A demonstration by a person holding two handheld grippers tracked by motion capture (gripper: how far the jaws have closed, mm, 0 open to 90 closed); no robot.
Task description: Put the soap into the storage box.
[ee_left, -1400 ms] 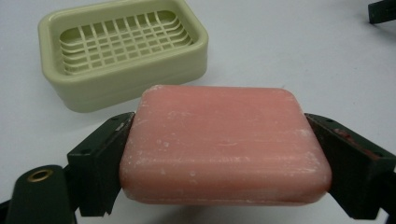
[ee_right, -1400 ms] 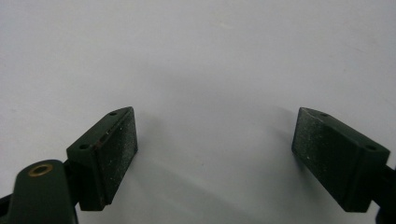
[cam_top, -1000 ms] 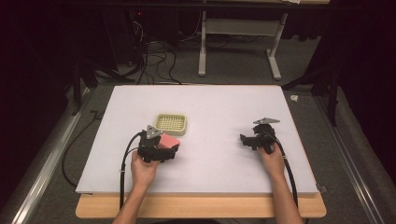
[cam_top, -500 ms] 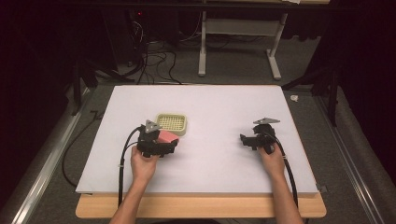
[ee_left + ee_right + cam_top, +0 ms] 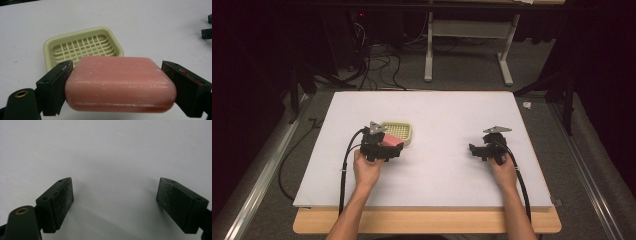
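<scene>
Right up close in my left gripper (image 5: 120,85) I've got a pink soap bar (image 5: 121,83) clamped end to end between the two black jaws, so that claw is closed down on it about as wide as the bar is long. The soap is a chunky rounded-corner block, matte and a bit waxy, with whitish scuffs and a pale seam line running along its lower edge. The jaw pads look like worn rubbery blocks with some reddish smears on them. Just past the soap, beyond the jaw tips and a little to the left, sits the soap dish (image 5: 82,47), a pale yellow-green plastic tray, rectangular with rounded corners, a raised rim and an open grid bottom. It rests flat on the white table (image 5: 150,20), which is smooth and plain. From the high view the soap is right beside the dish's near edge. Well off to the side, my right gripper (image 5: 115,202) has its jaws spread wide with nothing between them, just above bare white tabletop.
</scene>
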